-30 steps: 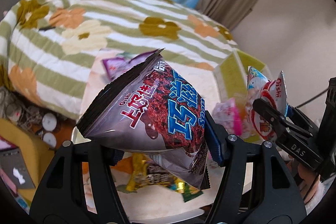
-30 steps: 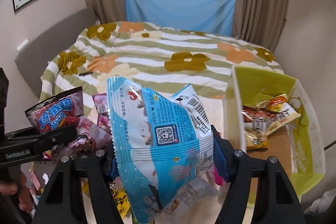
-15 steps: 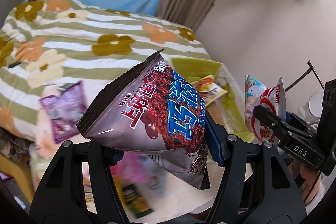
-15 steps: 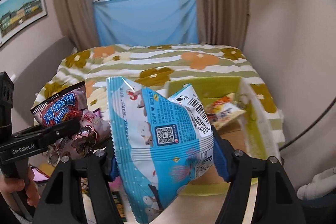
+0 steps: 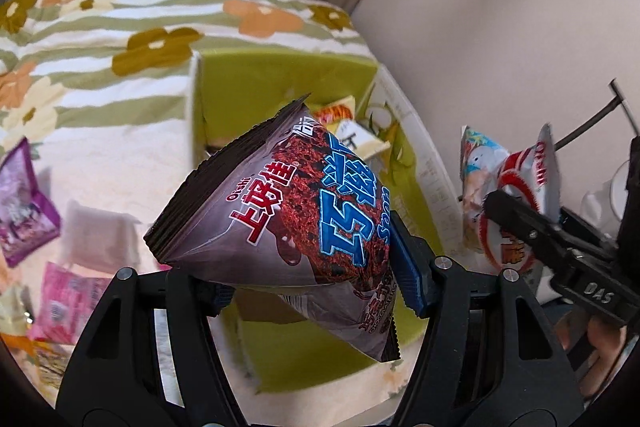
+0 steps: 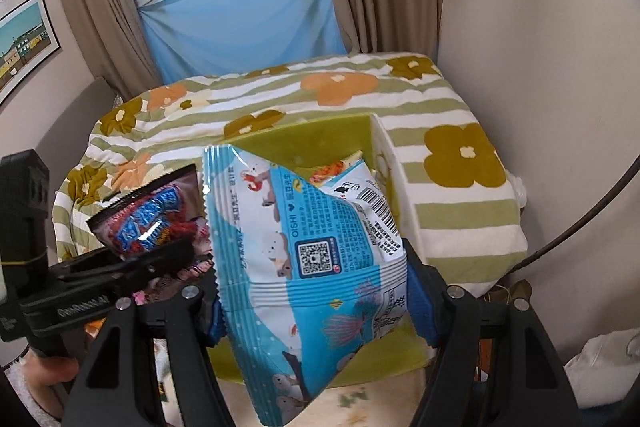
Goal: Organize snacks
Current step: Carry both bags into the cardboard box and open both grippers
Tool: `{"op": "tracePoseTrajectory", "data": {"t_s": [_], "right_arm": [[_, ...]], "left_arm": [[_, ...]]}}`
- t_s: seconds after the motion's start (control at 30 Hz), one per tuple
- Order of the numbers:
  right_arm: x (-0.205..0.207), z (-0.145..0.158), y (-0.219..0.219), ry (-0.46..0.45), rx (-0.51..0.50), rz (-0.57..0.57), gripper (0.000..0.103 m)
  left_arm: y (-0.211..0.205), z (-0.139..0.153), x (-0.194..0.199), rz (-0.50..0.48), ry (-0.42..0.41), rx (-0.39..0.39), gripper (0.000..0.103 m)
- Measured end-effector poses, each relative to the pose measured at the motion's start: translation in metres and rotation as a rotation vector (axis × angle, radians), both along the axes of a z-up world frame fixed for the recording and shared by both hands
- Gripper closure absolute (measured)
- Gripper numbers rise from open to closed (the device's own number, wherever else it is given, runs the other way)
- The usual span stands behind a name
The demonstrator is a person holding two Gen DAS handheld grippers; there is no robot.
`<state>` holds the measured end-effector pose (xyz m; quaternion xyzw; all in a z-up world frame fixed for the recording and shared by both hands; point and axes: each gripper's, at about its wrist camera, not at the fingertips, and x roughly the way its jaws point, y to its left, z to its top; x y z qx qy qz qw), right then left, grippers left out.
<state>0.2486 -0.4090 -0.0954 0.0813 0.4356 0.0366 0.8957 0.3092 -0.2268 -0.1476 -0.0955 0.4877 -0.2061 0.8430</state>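
Left tongs (image 5: pixel 308 287) easing apart, pads touching brown chip bag (image 5: pixel 288 227); right tongs (image 6: pixel 316 311) pinching blue bag (image 6: pixel 308 251). Both over green box (image 5: pixel 280 83). Bags light, puffy, slick: hold mid-body, gently.

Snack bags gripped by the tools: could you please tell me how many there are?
2. The brown chocolate bag sits in the left tool; the blue bag sits in the right tool. No others seem hidden.
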Motion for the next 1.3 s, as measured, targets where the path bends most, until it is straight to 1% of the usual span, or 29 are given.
{"op": "tracePoseTrajectory", "data": {"t_s": [0.03, 0.07, 0.13, 0.27, 0.33, 0.4, 0.5, 0.67, 0.73, 0.8, 0.87, 0.93, 1.0, 1.07, 1.17, 1.3], "right_arm": [[0.002, -0.004, -0.006, 0.009, 0.004, 0.009, 0.036], [0.004, -0.008, -0.008, 0.013, 0.008, 0.018, 0.035], [0.006, -0.014, -0.013, 0.024, 0.011, 0.041, 0.035], [0.010, -0.024, -0.018, 0.029, 0.030, 0.079, 0.034], [0.011, -0.029, -0.020, 0.035, 0.044, 0.092, 0.034], [0.013, -0.032, -0.021, 0.038, 0.055, 0.104, 0.034], [0.017, -0.036, -0.022, 0.042, 0.069, 0.118, 0.034], [0.032, -0.039, -0.018, 0.062, 0.081, 0.143, 0.033], [0.040, -0.039, -0.013, 0.068, 0.061, 0.159, 0.033], [0.044, -0.042, -0.009, 0.074, 0.036, 0.168, 0.028], [0.046, -0.043, -0.006, 0.068, 0.022, 0.167, 0.010], [0.044, -0.042, -0.006, 0.043, 0.016, 0.154, 0.001], [0.040, -0.042, -0.009, 0.021, 0.009, 0.146, 0.001], [0.036, -0.042, -0.011, 0.014, 0.006, 0.146, 0.001], [0.031, -0.045, -0.013, 0.052, 0.015, 0.153, 0.001], [0.022, -0.040, -0.013, 0.063, 0.012, 0.160, 0.000]], "left_arm": [[-0.007, -0.008, 0.001, 0.004, 0.010, 0.017, 0.034], [-0.012, -0.016, 0.002, 0.010, 0.018, 0.035, 0.020], [-0.017, -0.028, 0.001, 0.034, 0.026, 0.076, 0.001], [-0.015, -0.043, -0.009, 0.076, 0.048, 0.123, 0.001], [-0.013, -0.043, -0.017, 0.079, 0.041, 0.131, 0.001], [-0.012, -0.039, -0.025, 0.081, 0.019, 0.163, 0.001], [-0.015, -0.029, -0.036, 0.095, -0.019, 0.232, 0.001], [-0.014, -0.014, -0.044, 0.096, -0.066, 0.293, 0.001], [-0.012, -0.011, -0.046, 0.102, -0.069, 0.298, 0.001], [-0.009, -0.007, -0.050, 0.101, -0.070, 0.292, 0.001], [-0.006, -0.007, -0.051, 0.105, -0.070, 0.300, 0.001], [-0.003, -0.010, -0.050, 0.110, -0.062, 0.309, 0.001], [0.000, -0.012, -0.051, 0.122, -0.056, 0.313, 0.001], [0.004, -0.013, -0.054, 0.129, -0.055, 0.299, 0.001], [0.009, -0.013, -0.058, 0.136, -0.054, 0.285, 0.001], [0.014, -0.007, -0.065, 0.148, -0.061, 0.264, 0.001]]}}
